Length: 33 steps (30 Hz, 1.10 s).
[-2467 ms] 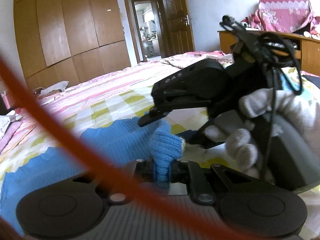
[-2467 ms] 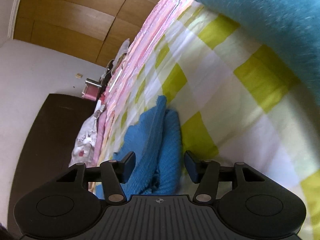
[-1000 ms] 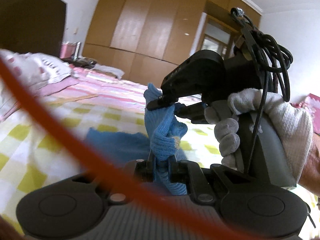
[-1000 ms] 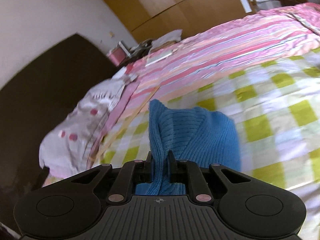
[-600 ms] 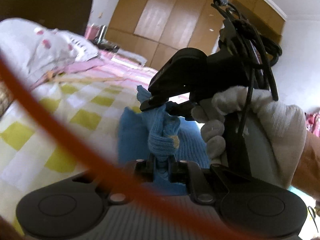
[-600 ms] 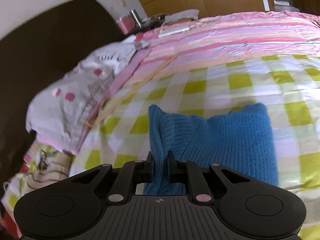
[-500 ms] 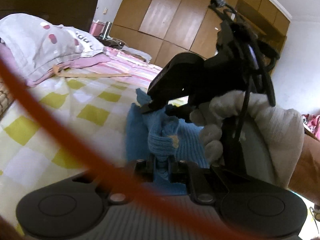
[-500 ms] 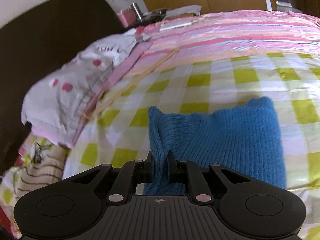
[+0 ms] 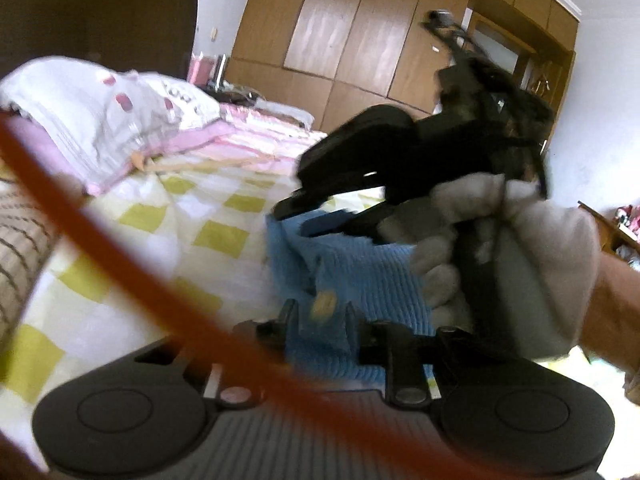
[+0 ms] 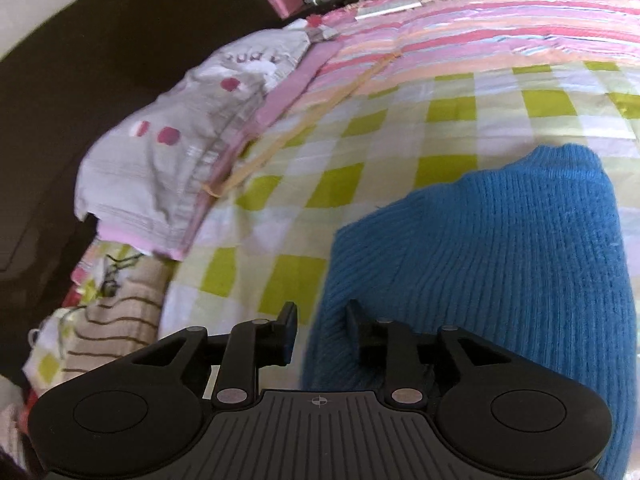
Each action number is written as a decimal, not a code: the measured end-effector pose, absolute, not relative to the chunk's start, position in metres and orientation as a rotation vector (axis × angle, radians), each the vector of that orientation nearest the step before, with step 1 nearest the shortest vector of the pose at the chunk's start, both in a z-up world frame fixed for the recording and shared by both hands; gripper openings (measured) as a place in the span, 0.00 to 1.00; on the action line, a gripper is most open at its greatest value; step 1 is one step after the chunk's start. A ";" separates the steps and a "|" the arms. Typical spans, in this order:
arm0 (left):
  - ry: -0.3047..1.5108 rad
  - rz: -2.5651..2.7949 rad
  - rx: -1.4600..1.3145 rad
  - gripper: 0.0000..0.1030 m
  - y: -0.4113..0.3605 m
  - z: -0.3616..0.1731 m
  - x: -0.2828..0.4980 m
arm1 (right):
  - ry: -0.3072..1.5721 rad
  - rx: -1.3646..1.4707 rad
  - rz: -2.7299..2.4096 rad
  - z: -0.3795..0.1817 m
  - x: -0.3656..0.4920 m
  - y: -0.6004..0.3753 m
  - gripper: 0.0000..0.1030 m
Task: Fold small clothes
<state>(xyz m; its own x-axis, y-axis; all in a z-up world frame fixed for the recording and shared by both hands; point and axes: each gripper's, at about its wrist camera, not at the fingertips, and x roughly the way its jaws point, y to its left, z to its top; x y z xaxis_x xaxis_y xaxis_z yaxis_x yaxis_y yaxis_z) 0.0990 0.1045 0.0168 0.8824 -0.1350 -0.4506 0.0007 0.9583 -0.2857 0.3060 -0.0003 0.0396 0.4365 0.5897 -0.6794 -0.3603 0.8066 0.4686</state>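
Observation:
A blue knit garment (image 10: 500,260) lies folded on the yellow-checked bedsheet (image 10: 360,140). My right gripper (image 10: 318,320) is open over its left edge, with the knit lying between the fingers and under the right one. In the left wrist view my left gripper (image 9: 318,320) is open too, with a fold of the blue knit (image 9: 352,276) lying loose between its fingers. The right gripper (image 9: 320,208), held in a white-gloved hand (image 9: 520,248), hovers over the far edge of the garment, its jaws parted.
A white pillow with pink dots (image 10: 180,140) and pink striped bedding (image 10: 480,40) lie at the head of the bed. A striped beige cloth (image 10: 112,320) sits at the bed's left edge. A wooden wardrobe (image 9: 360,40) stands behind. An orange cable (image 9: 120,248) crosses the left view.
Both grippers have opened and let go of the blue knit, which has dropped flat onto the sheet. Both have lowered closer to the bed.

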 end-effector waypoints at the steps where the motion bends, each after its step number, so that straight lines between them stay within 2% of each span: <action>1: 0.471 -0.065 -0.275 0.30 0.104 0.020 0.095 | 0.931 0.282 0.614 0.047 0.302 -0.006 0.27; 6: 0.410 -0.086 -0.237 0.30 0.096 0.037 0.103 | 0.829 0.242 0.590 0.075 0.285 -0.042 0.27; 9: 0.441 -0.096 -0.242 0.30 0.091 0.033 0.133 | 0.801 0.208 0.547 0.080 0.275 -0.067 0.27; 15: 0.516 -0.047 -0.175 0.30 0.084 0.012 0.175 | 0.764 0.118 0.490 0.071 0.250 -0.098 0.27; 24: 0.619 -0.029 -0.153 0.33 0.083 -0.013 0.174 | 0.778 0.026 0.508 0.038 0.234 -0.103 0.27; 28: 0.636 -0.028 -0.141 0.37 0.087 -0.014 0.176 | 0.785 0.042 0.513 0.030 0.229 -0.104 0.26; 33: 0.655 -0.036 -0.134 0.37 0.088 -0.003 0.179 | 0.770 0.026 0.522 0.038 0.215 -0.109 0.28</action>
